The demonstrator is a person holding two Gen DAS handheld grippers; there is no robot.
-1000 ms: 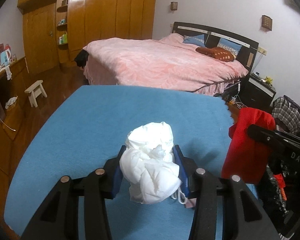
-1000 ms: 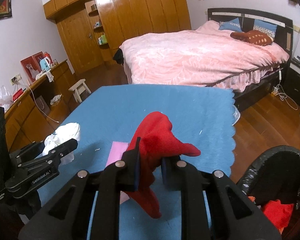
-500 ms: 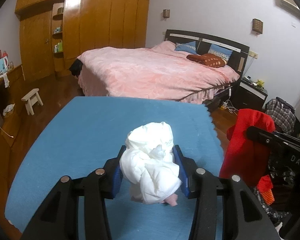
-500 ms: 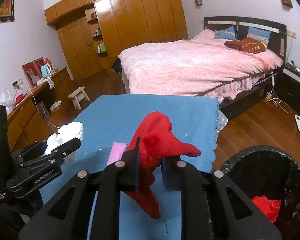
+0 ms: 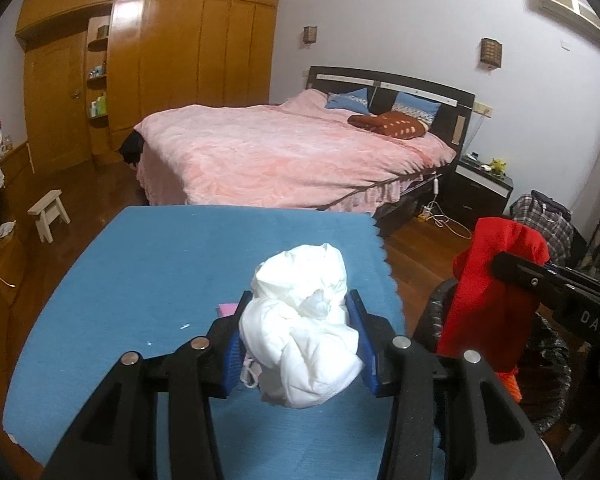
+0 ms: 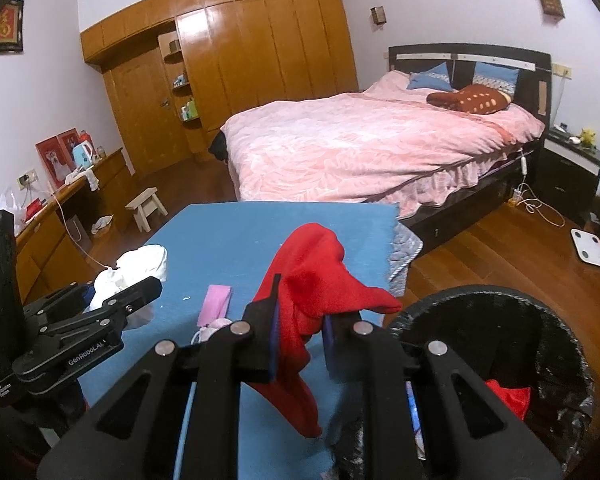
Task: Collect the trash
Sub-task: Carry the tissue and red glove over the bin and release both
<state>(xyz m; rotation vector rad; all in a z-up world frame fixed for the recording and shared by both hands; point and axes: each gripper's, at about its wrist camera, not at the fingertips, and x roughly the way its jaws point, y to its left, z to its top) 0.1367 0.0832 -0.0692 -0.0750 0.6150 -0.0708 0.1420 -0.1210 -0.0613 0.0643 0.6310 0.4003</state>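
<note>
1. Left tongs (image 5: 300, 344) clenched on a white crumpled wad (image 5: 300, 332), lifted clear of the blue surface (image 5: 140, 280).
2. Right tongs (image 6: 300, 332) clenched on a red cloth scrap (image 6: 312, 288), which hangs down between the fingers, at the surface's right edge and just left of the bin.
3. Black-lined trash bin (image 6: 540, 320) stands on the floor right beside the surface. Red piece (image 6: 508, 396) already inside, so at least one item looks binned.
4. Progress, my read: mid-task. Two items in hand, neither over the bin mouth yet; both need carrying across and dropping.
5. Left on the surface: pink strip (image 6: 216, 304), with a small pale bit (image 6: 208, 332) touching its near end; can't tell what that is. Also a few white specks (image 5: 185, 326), probably too small to bother with.
6. Count: tongs 2; held items 2 (1 white, 1 red); bin 1; visible in bin 1 red piece (rest of the interior dark, can't tell); loose on surface 1 pink strip plus 1 unclear bit.
</note>
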